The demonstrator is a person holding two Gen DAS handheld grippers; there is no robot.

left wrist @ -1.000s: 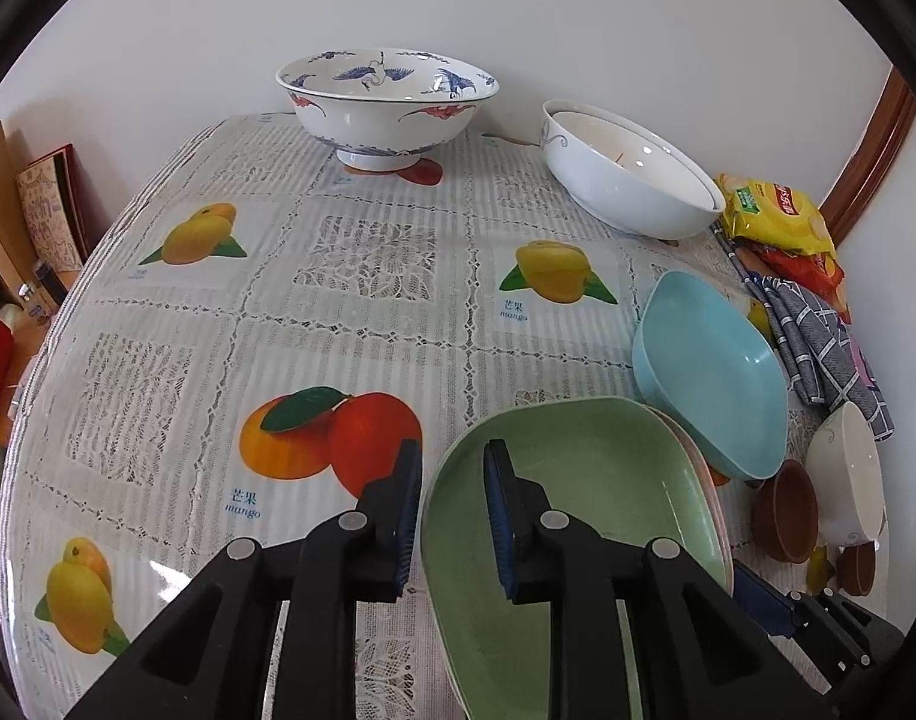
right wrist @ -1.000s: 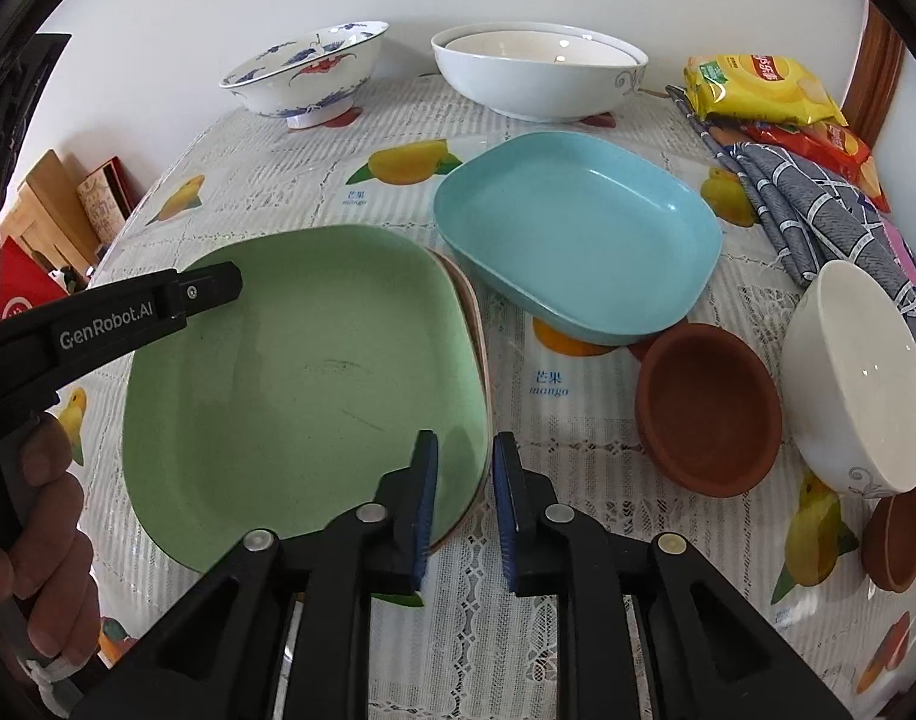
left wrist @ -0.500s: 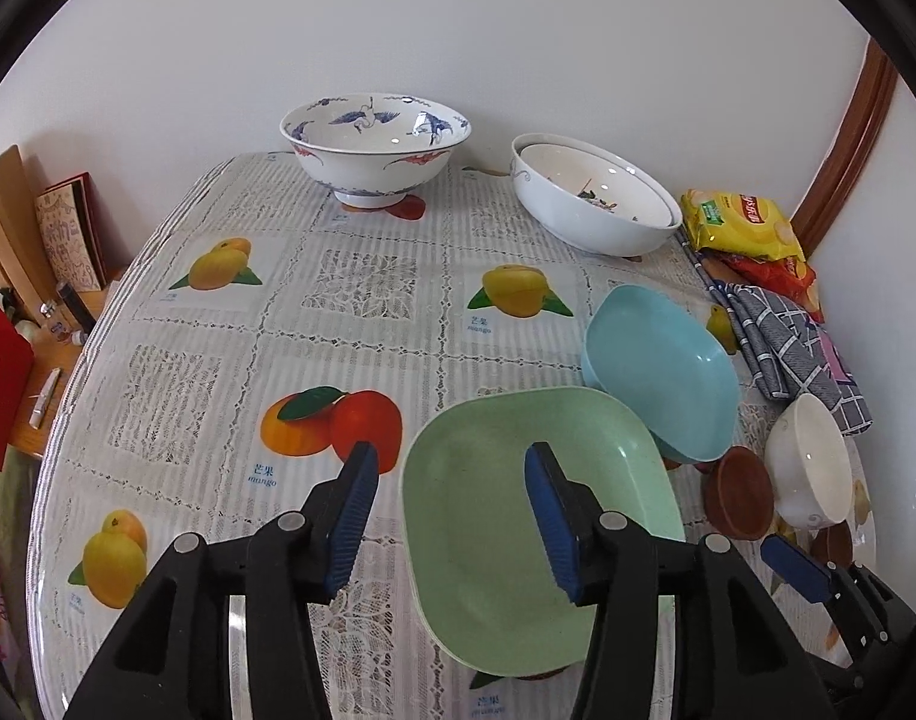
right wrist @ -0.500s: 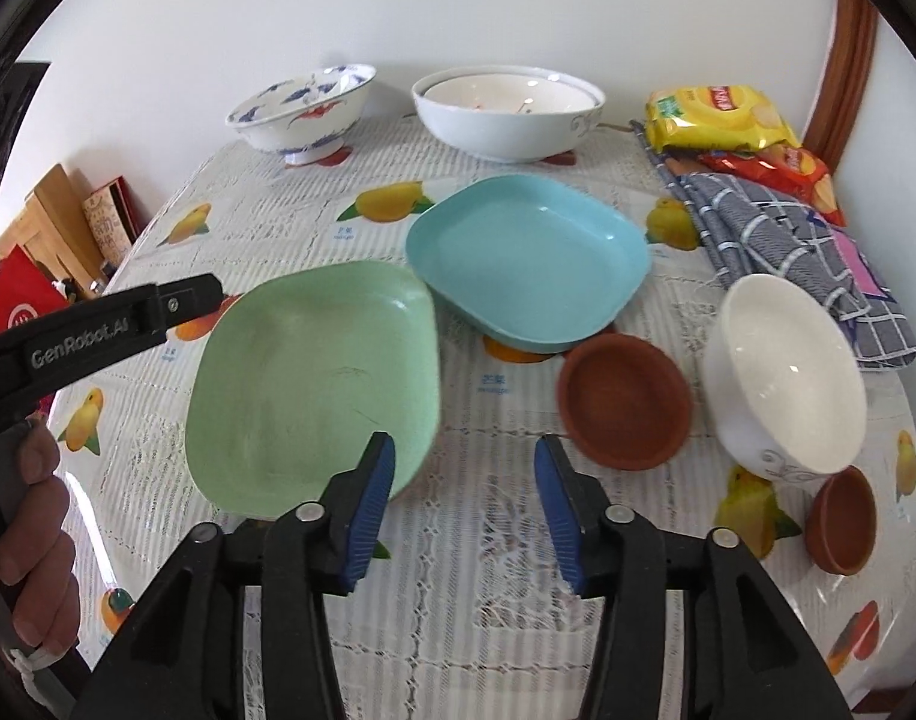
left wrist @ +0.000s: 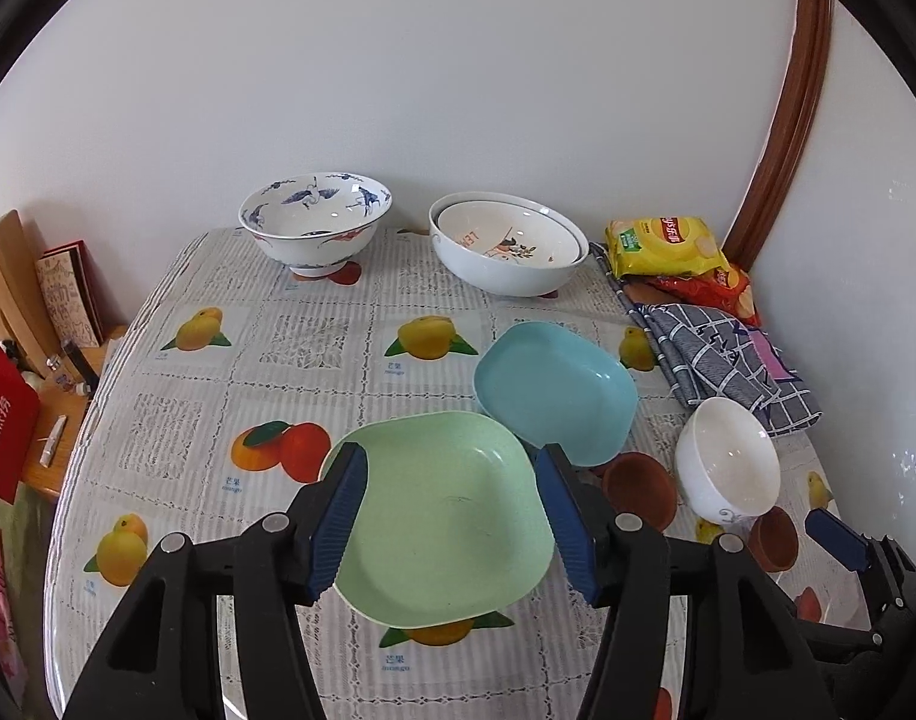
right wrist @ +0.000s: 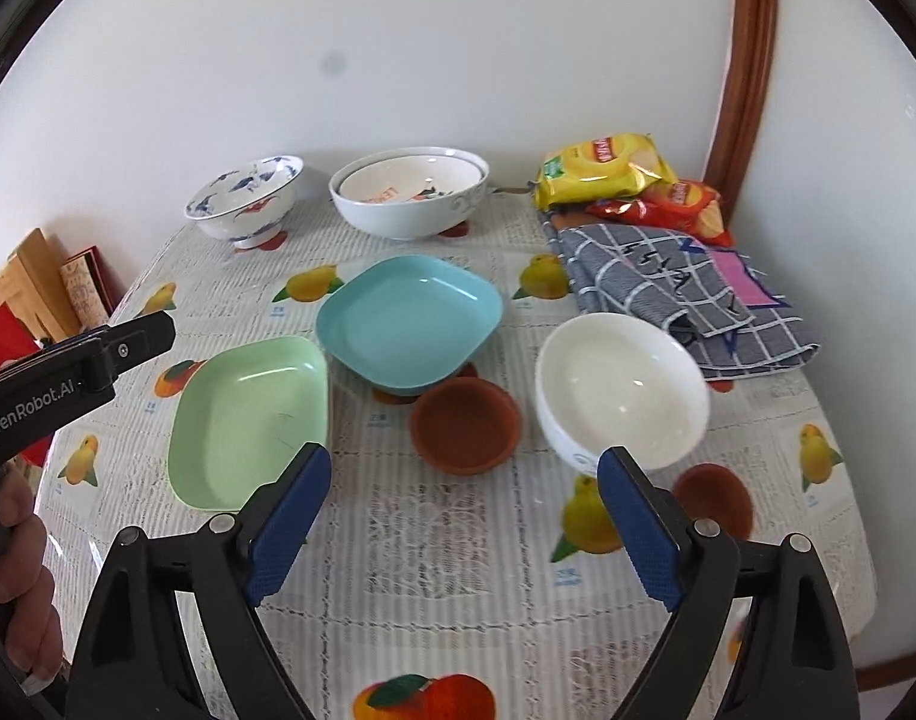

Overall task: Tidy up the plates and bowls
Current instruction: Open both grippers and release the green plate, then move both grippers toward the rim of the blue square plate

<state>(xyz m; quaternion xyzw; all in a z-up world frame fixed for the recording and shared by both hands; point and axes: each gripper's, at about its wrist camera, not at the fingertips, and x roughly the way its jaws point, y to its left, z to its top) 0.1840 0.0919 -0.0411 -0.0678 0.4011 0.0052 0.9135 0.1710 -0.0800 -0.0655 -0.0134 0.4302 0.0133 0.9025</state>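
Observation:
A green square plate [left wrist: 446, 516] [right wrist: 251, 420] lies flat on the table, with a blue square plate [left wrist: 553, 390] [right wrist: 410, 318] tilted behind it, resting on a brown saucer [right wrist: 463, 423]. A white bowl [right wrist: 619, 387] [left wrist: 727, 462] and a small brown saucer [right wrist: 712, 498] sit to the right. At the back stand a blue-patterned bowl [left wrist: 314, 219] and nested white bowls [left wrist: 505, 240]. My left gripper [left wrist: 452, 522] is open and empty, raised above the green plate. My right gripper [right wrist: 463, 522] is open and empty above the table's front.
Snack bags [right wrist: 601, 171] and a grey checked cloth [right wrist: 679, 294] lie at the back right by the wall. Boards and books [left wrist: 32, 294] stand on a low shelf left of the table. The table edge [right wrist: 865, 600] runs close at the right.
Both grippers let go of the green plate, opened wide and pulled back and up. The plate now lies flat on the table.

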